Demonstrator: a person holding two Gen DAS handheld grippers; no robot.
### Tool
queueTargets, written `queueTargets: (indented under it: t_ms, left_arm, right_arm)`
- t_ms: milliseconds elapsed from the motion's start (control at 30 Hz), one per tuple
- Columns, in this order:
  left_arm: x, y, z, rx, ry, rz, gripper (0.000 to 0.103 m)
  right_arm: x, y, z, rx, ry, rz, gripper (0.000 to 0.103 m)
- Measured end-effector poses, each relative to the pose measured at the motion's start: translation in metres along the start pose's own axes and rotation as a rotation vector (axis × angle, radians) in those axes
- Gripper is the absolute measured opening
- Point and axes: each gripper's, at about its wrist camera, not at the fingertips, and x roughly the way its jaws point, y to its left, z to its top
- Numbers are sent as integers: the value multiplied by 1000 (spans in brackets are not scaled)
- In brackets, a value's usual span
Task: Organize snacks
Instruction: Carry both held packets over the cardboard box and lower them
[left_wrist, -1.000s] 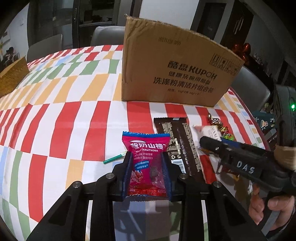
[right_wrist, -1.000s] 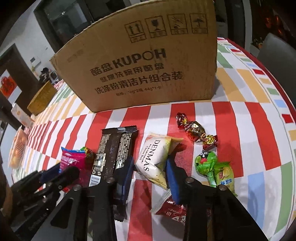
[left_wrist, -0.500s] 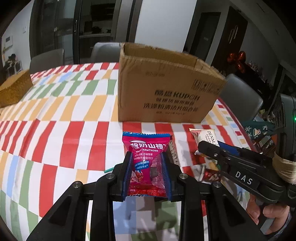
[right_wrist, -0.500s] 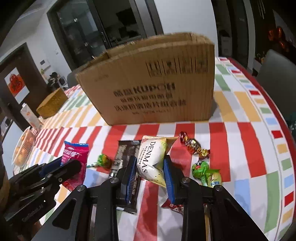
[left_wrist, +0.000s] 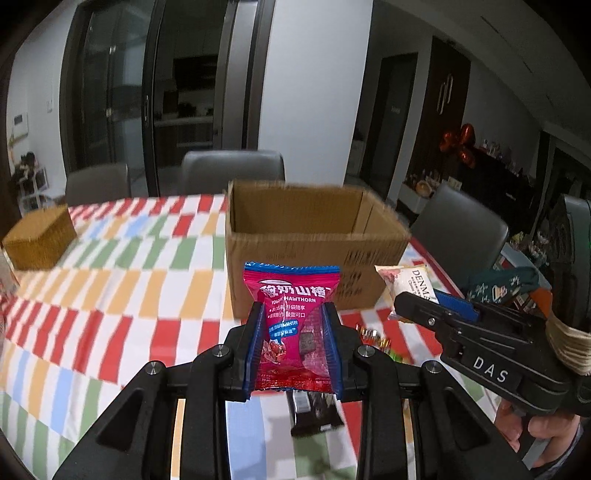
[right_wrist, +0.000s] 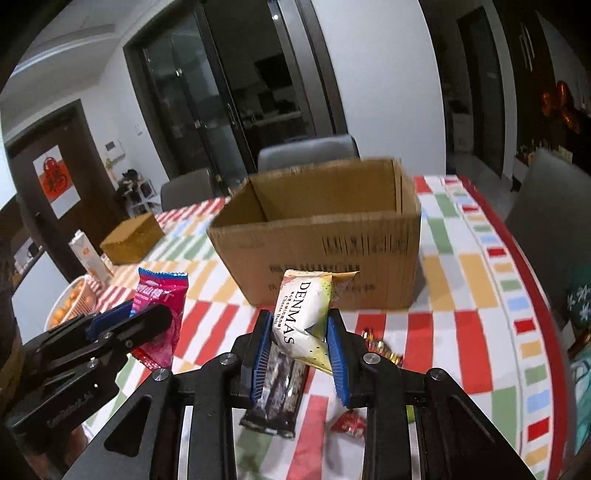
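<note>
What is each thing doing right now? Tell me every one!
Left gripper: shut on the pink hawthorn packet.
Pink hawthorn packet: upright, held off the table.
Right gripper: shut on the DENMAS packet.
DENMAS packet: tilted, held off the table.
Cardboard box: open on top, standing on the table.
Dark chocolate bar: lying flat on the tablecloth.
Red wrapped candy: lying on the tablecloth.

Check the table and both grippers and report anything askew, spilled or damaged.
Nothing stands out. The left gripper holds the pink hawthorn packet upright; the right gripper holds the DENMAS packet slightly tilted. The cardboard box stands open and upright. The dark bar and loose candies lie unsorted, not spilled.
</note>
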Motion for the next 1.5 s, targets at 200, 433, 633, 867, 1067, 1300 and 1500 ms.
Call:
queueTargets:
  t_ms: [200, 433, 633, 867, 1067, 1300, 1500]
  left_arm:
    - [-14, -6, 34, 26, -74, 8, 30]
    - [-9, -10, 68, 47, -101, -3, 30]
    - [11, -5, 93, 55, -94, -12, 30]
    - [48, 6, 114, 21, -50, -38, 30]
    - [79, 14, 123, 16, -15, -48, 30]
    - [113, 13, 128, 42, 19, 13, 41]
    - [108, 18, 117, 44, 15, 51, 56]
  right_arm:
    - [-16, 3, 27, -32, -58, -3, 31]
    - [-25, 3, 62, -63, -110, -15, 31]
    - [-15, -2, 89, -71, -117, -25, 31]
    - [8, -4, 109, -107, -101, -49, 31]
    - [36, -10, 121, -114, -69, -56, 31]
    - [67, -17, 126, -105, -48, -69, 35]
    - [74, -16, 121, -141, -39, -147, 52]
